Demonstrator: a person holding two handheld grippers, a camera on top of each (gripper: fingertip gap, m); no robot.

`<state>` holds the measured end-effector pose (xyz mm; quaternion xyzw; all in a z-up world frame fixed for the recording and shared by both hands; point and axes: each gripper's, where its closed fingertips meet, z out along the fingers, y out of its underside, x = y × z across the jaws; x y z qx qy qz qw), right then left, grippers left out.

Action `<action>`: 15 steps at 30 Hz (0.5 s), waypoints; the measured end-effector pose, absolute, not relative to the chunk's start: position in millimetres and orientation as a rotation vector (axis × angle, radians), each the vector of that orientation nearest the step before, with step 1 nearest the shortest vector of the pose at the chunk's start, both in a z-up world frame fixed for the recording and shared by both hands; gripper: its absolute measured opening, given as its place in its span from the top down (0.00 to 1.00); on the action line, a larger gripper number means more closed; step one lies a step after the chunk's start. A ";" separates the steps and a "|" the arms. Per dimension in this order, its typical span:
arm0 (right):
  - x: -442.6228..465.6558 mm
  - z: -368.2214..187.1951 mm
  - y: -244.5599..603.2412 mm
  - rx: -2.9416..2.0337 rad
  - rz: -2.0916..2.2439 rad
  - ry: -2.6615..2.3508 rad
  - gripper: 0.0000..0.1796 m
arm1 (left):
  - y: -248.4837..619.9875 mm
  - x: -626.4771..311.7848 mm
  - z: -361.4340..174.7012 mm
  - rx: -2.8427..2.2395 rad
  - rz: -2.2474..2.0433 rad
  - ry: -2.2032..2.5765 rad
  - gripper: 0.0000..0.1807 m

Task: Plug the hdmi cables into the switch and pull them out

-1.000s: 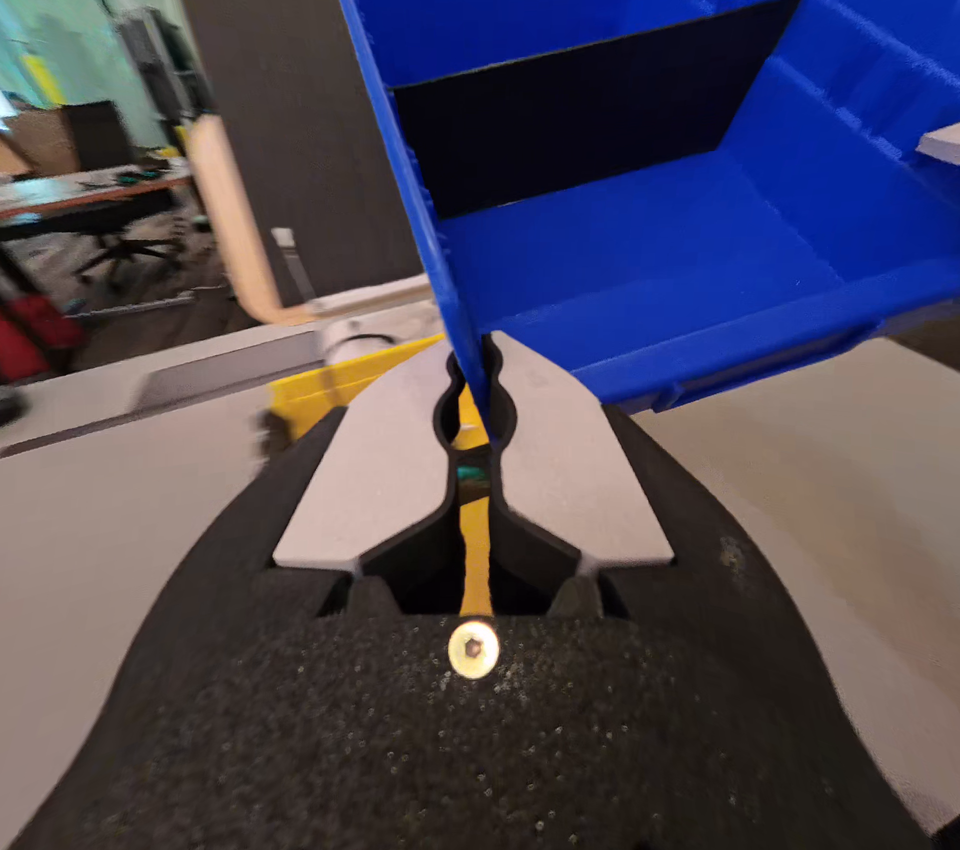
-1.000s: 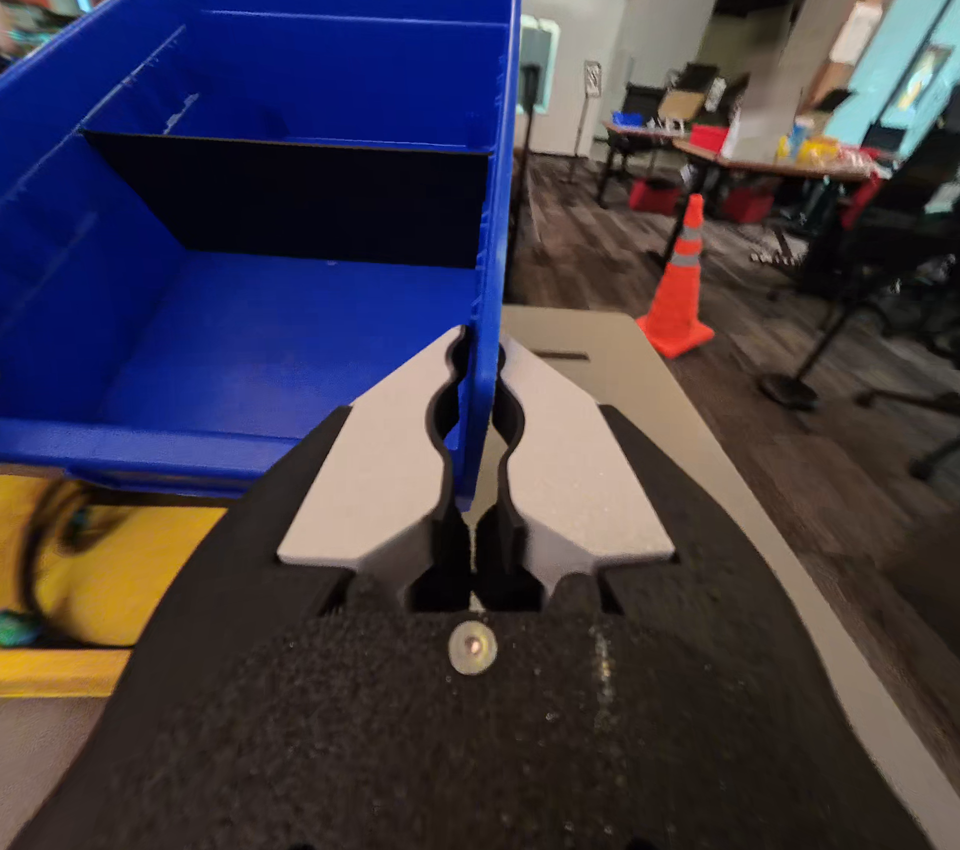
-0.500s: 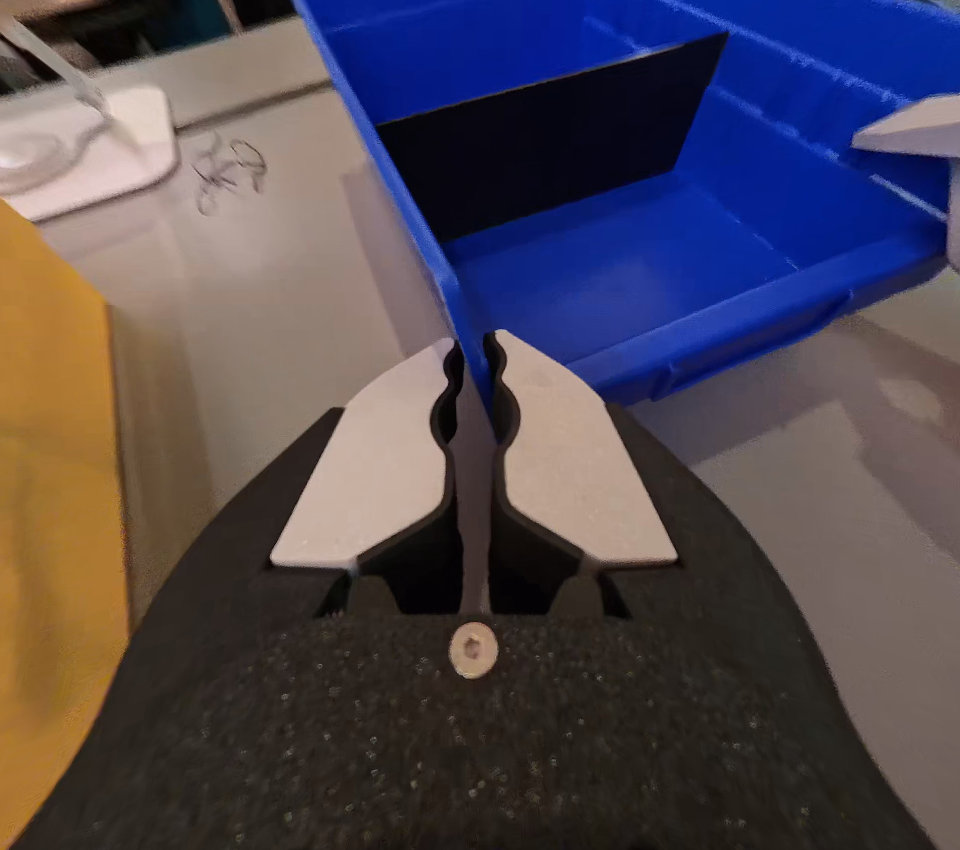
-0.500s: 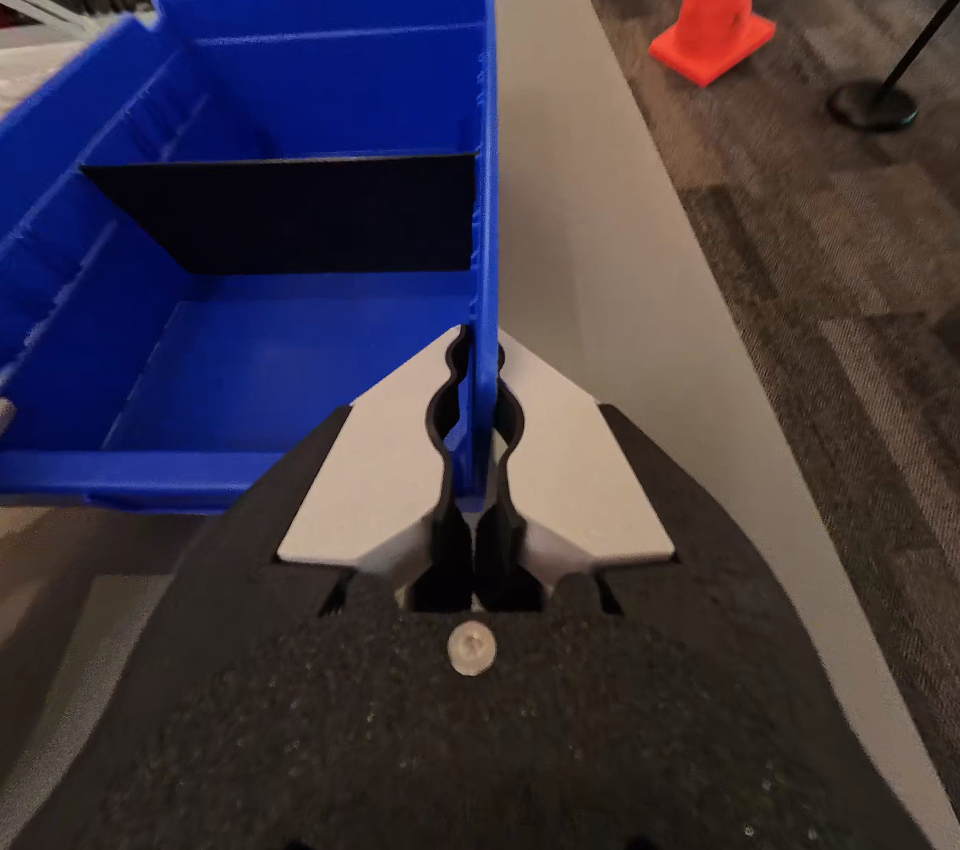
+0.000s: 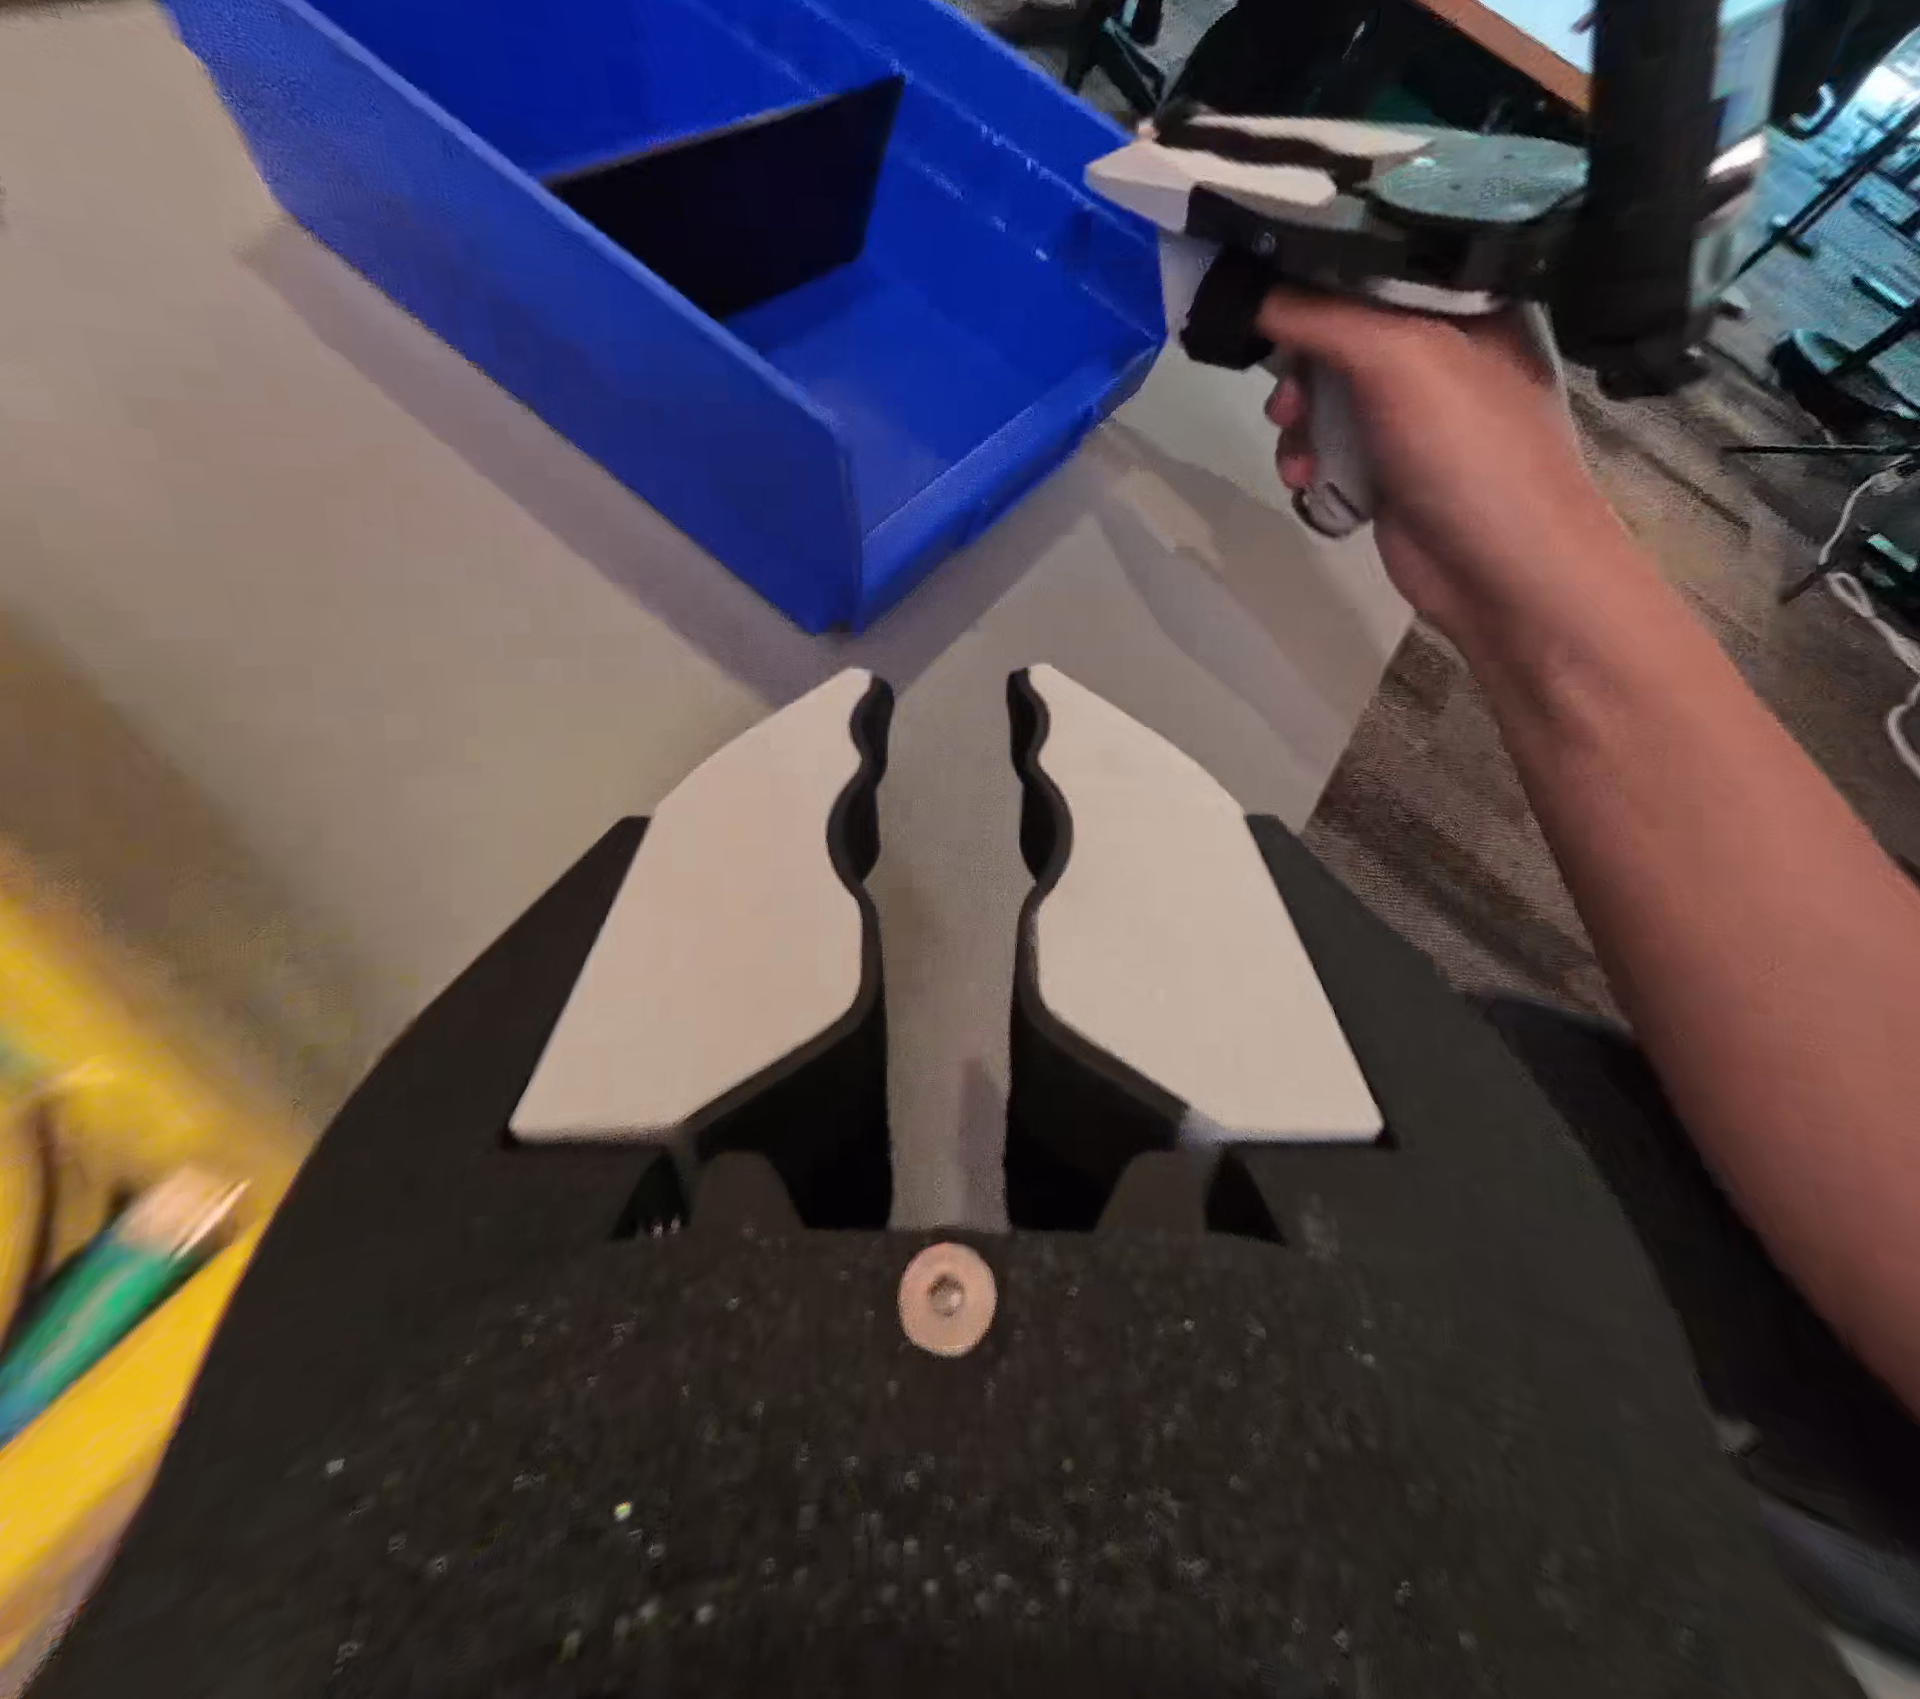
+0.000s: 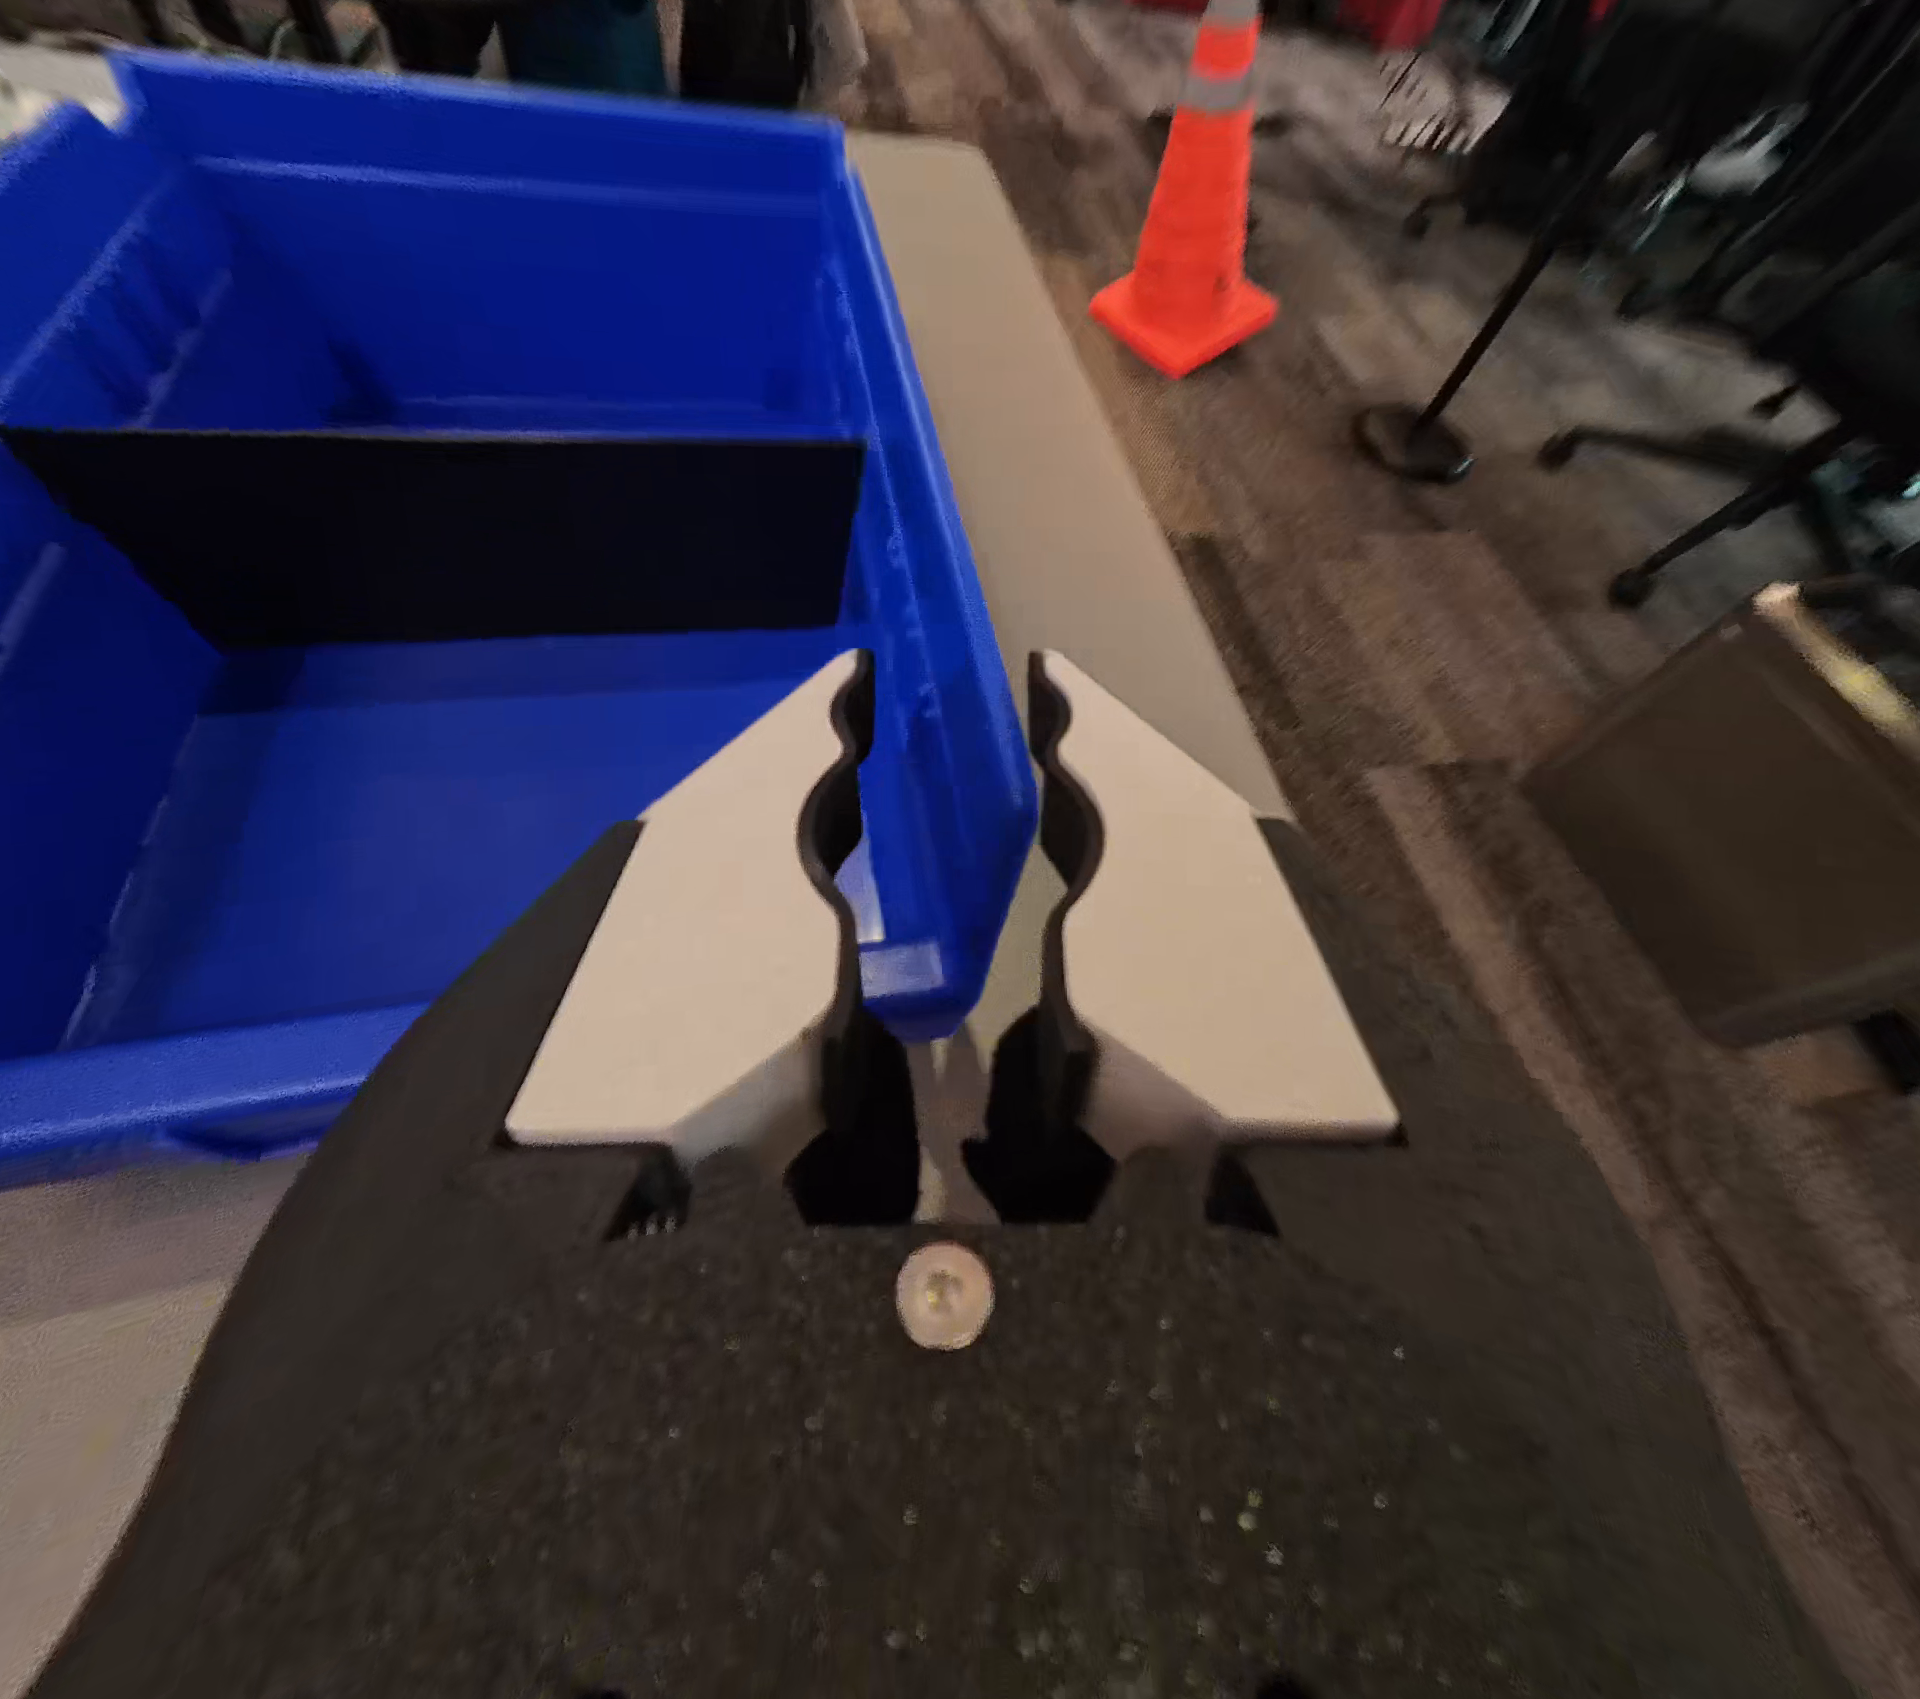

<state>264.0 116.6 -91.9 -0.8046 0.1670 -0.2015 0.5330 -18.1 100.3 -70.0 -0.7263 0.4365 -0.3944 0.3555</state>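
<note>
Neither HDMI cables nor a switch can be made out in either wrist view; a blurred yellow bin (image 5: 73,1234) at the lower left of the left view holds something green and dark, too smeared to identify. Blue divided bin (image 5: 582,195) sits on the grey table (image 5: 312,610), both compartments bare, black divider (image 6: 436,527) across the middle. Left gripper (image 5: 948,699): jaws spread, nothing between them, hanging over bare tabletop just short of the bin's near corner. Right gripper (image 6: 948,683): jaws parted, straddling the bin's right wall near its front corner without pinching it; a hand (image 5: 1455,444) holds its handle. Judgement: HDMI plugs are rigid moulded shells on stiff, springy cable, so the shell behind the metal tip is the place to grip, not the cord. Table edge runs close along the bin's right side, with floor and an orange cone (image 6: 1195,174) beyond; open room lies left of the bin.
</note>
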 end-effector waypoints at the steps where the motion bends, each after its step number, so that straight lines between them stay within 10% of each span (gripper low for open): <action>1: 257.4 -77.3 115.9 -1.879 -0.527 0.376 0.83 | 106.7 -46.0 -59.9 -1.849 -0.983 1.094 0.87; 9: 30.4 -16.1 176.5 -1.752 -0.023 -0.015 0.82 | 221.5 -303.0 -11.6 -1.580 -0.293 0.440 0.85; 15: -124.5 -87.9 196.2 -1.862 0.298 -0.146 0.68 | 252.0 -332.2 -95.5 -1.879 -0.279 0.459 0.69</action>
